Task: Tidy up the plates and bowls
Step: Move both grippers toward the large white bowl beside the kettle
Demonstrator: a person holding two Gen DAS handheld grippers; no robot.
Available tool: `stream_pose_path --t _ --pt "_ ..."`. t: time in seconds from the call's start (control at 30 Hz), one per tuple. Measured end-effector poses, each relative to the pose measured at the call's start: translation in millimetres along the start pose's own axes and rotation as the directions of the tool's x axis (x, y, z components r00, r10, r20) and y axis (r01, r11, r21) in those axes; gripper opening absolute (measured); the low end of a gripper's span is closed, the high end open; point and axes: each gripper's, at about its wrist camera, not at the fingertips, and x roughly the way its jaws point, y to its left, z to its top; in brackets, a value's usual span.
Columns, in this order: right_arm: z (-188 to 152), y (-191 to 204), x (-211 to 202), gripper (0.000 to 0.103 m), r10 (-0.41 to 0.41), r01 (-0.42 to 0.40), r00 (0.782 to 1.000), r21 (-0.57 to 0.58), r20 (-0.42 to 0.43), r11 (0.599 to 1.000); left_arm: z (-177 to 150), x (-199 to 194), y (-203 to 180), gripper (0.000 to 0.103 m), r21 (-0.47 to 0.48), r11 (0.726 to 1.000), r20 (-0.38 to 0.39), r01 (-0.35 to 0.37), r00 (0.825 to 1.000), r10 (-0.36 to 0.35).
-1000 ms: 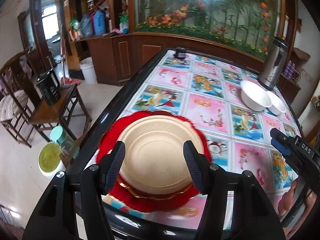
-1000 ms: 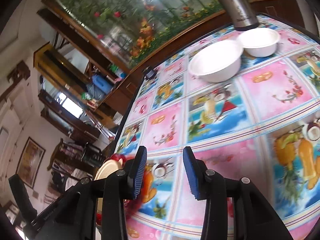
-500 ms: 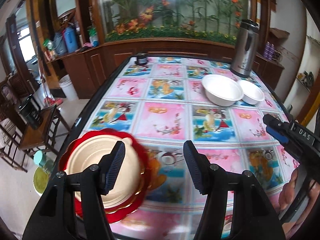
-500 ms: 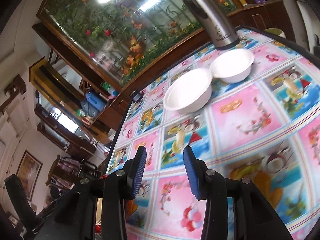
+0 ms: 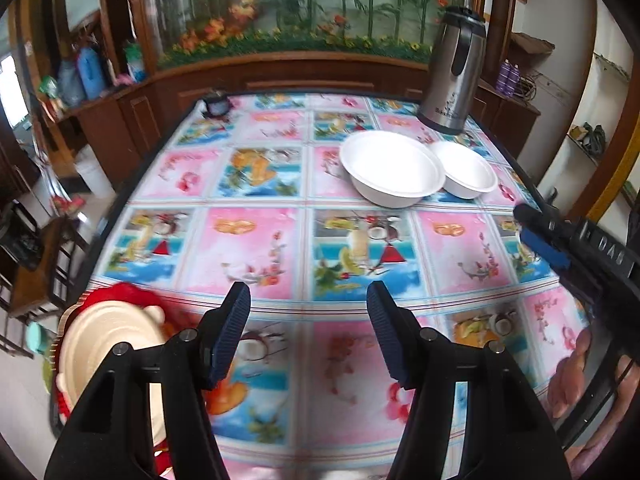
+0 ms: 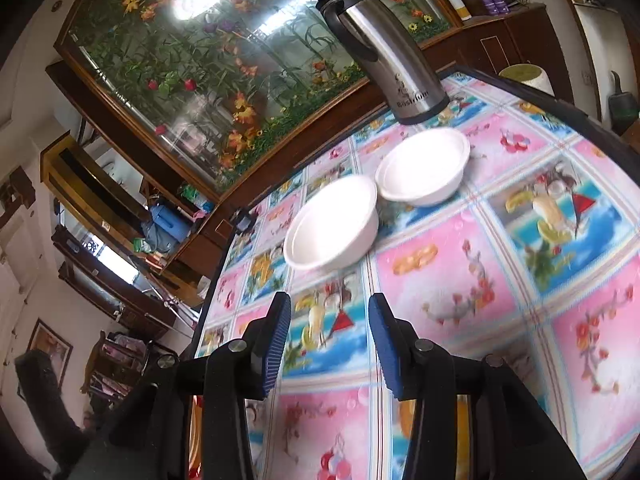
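Well ahead of both parted tongs (image 5: 308, 332) (image 6: 326, 344): bowls (image 5: 394, 168).

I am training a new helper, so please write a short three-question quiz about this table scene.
1. True or false: the two white bowls are nested in each other.
2. Which stands nearest the steel thermos jug? A) the smaller white bowl B) the beige plate C) the red plate
3. What does the left tool hold?

Key: 1. False; the larger white bowl sits beside the smaller one. 2. A. 3. Nothing; its jaws are open.
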Motion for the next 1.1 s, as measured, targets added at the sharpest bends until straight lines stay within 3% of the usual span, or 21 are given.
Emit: stream_pose_path --t 0.1,0.17,0.27,0.33,0.47,0.57,0.7,0.77,0.9,1.0,1.1 --pt "21 5 5 0.043 0.015 -0.016 0.999 0.015 0.049 1.0 17 17 2 0.059 -0.075 0.995 -0.047 0.069 0.996 -0.073" --pt "36 5 8 0.046 0.065 -0.073 0.993 0.076 0.102 0.994 36 21 5 0.059 -0.146 0.986 -0.015 0.078 0.997 -0.081" --pt "51 5 21 0.054 0.116 -0.141 0.98 0.156 0.161 0.978 64 23 3 0.063 -0.191 0.981 0.051 0.022 0.999 -0.012" --pt "60 6 32 0.054 0.133 -0.162 0.978 0.183 0.159 0.97 80 28 2 0.078 -0.225 0.974 0.088 -0.017 0.995 0.037" --pt "70 -9 52 0.054 0.142 -0.175 0.977 0.218 0.159 0.96 92 55 0 0.079 -0.264 0.964 0.091 -0.024 0.995 0.05" --pt "71 -43 62 0.055 0.103 -0.142 0.982 0.26 0.158 0.955 93 85 0 0.079 -0.293 0.956 0.047 -0.01 0.999 0.024" --pt "74 -83 69 0.056 0.096 -0.144 0.986 0.391 0.139 0.909 101 114 6 0.078 -0.35 0.937 0.03 -0.008 0.999 0.019" --pt "71 -84 79 0.056 0.068 -0.104 0.992 0.383 0.107 0.918 106 128 12 0.078 -0.382 0.924 0.021 -0.014 0.999 0.024" --pt "62 -67 109 0.056 0.101 -0.096 0.995 0.333 0.001 0.938 107 142 22 0.078 -0.396 0.917 0.003 -0.04 0.999 0.045" --pt "58 -59 118 0.056 0.064 -0.058 0.998 0.287 -0.01 0.956 101 151 25 0.078 -0.391 0.919 -0.008 -0.059 0.998 0.06" --pt "55 -60 122 0.056 0.029 -0.024 1.0 0.268 -0.013 0.963 97 161 23 0.078 -0.382 0.924 -0.017 -0.021 1.0 0.016"
